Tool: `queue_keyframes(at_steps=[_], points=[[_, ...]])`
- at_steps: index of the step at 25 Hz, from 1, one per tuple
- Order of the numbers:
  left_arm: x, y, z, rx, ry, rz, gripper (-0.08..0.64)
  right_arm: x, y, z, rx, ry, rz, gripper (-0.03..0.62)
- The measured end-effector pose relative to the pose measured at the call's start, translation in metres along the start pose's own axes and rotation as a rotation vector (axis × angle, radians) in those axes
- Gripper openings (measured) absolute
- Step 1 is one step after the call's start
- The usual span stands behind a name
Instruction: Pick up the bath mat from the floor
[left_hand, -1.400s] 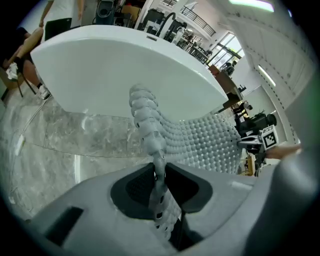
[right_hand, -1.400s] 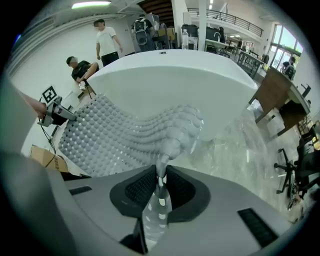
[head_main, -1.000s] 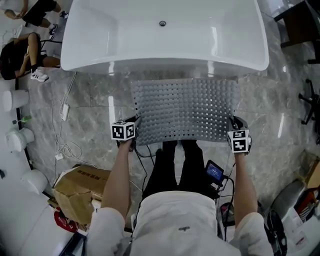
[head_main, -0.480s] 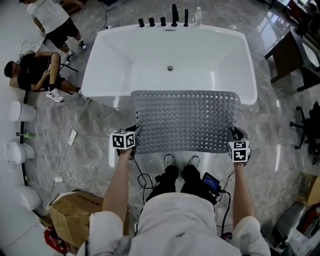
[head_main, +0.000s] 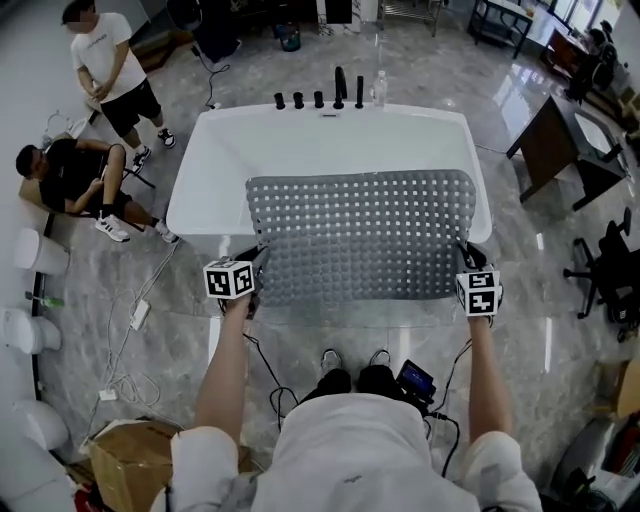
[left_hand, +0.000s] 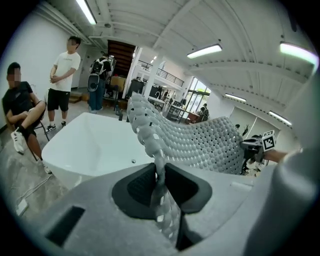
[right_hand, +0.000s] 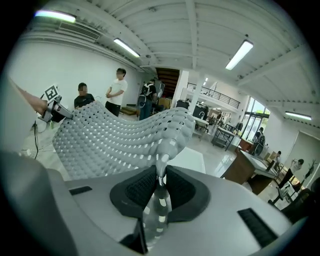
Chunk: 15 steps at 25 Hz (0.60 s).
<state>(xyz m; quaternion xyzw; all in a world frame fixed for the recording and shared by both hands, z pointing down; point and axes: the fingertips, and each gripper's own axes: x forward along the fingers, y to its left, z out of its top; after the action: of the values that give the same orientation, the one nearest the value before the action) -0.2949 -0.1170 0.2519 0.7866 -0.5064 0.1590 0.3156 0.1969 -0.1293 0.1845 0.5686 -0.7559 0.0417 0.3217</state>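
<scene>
My left gripper (left_hand: 159, 182) is clenched on one near corner of the bath mat (left_hand: 205, 142), its dark pads pinching the grey, hole-dotted rubber, and my right gripper (right_hand: 161, 186) is clamped the same way on the other near corner. From both sets of fingers the mat stretches away as a wide, slightly sagging sheet, held taut between my two hands and clear of the floor (head_main: 180, 330). Beyond its far edge and below it sits the white bathtub (head_main: 205, 175), with black taps at the end farthest from my fingers. Off to the left of my left gripper, well apart, one person (head_main: 105, 70) stands and another (head_main: 70, 175) sits. I judge the pick-up itself to be done, with the lift in hand; the next move calls for keeping both grips firm and level so the mat does not slip or fold. A second ago the mat hung low in front of the tub near my legs; now it is raised high, it covers the tub's near rim from above, and my hands are stretched forward
</scene>
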Motion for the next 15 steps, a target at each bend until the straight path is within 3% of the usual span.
queue_keyframes(at_steps=[15], points=[[-0.091, -0.015, 0.186, 0.151, -0.342, 0.001, 0.066, -0.071, -0.061, 0.178, -0.003, -0.350, -0.088, 0.060]])
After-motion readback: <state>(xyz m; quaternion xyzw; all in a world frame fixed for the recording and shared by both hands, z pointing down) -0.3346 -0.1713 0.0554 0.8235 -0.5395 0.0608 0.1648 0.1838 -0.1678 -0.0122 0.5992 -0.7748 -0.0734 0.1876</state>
